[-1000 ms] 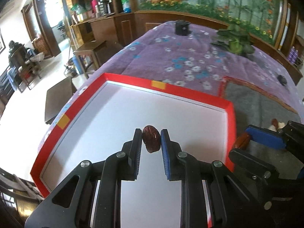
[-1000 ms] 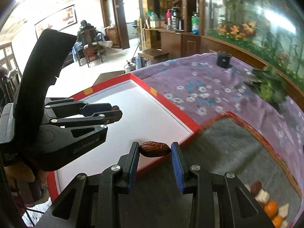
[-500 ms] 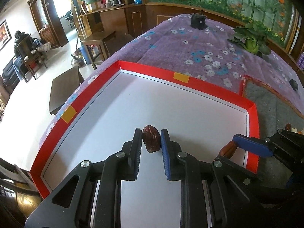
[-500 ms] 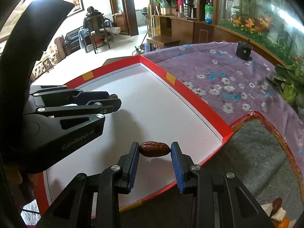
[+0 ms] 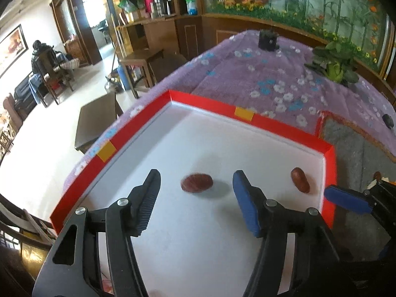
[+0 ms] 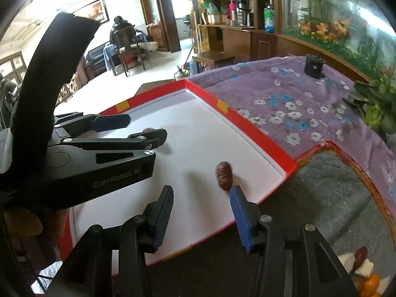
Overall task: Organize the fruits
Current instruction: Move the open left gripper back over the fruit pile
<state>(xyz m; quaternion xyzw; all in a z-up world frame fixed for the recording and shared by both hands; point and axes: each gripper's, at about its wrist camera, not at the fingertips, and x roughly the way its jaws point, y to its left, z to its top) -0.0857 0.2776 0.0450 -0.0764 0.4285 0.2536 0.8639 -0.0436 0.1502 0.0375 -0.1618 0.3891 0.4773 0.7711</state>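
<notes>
Two brown dates lie on the white floor of a red-rimmed tray (image 5: 277, 121). One date (image 5: 196, 182) rests just ahead of my left gripper (image 5: 195, 193), loose between its widely parted jaws, which are opening. The other date (image 6: 224, 175) lies close to the right finger of my right gripper (image 6: 201, 203), whose jaws are also opening with nothing pressed between the pads. In the left wrist view this second date (image 5: 300, 180) sits near the tray's right wall (image 5: 329, 163). The left gripper (image 6: 138, 128) shows from the side in the right wrist view, mostly hiding its date (image 6: 148, 129).
A grey mat (image 6: 334, 193) lies right of the tray, with a pile of mixed fruit pieces (image 6: 363, 269) at its near corner. The purple flowered cloth (image 5: 259, 79) carries a black cylinder (image 5: 267, 40) and a green plant (image 5: 334, 66). A person sits far back in the room.
Both grippers have let go: each date dropped from between the pads onto the white tray floor. Both pairs of jaws now stand much wider apart.
</notes>
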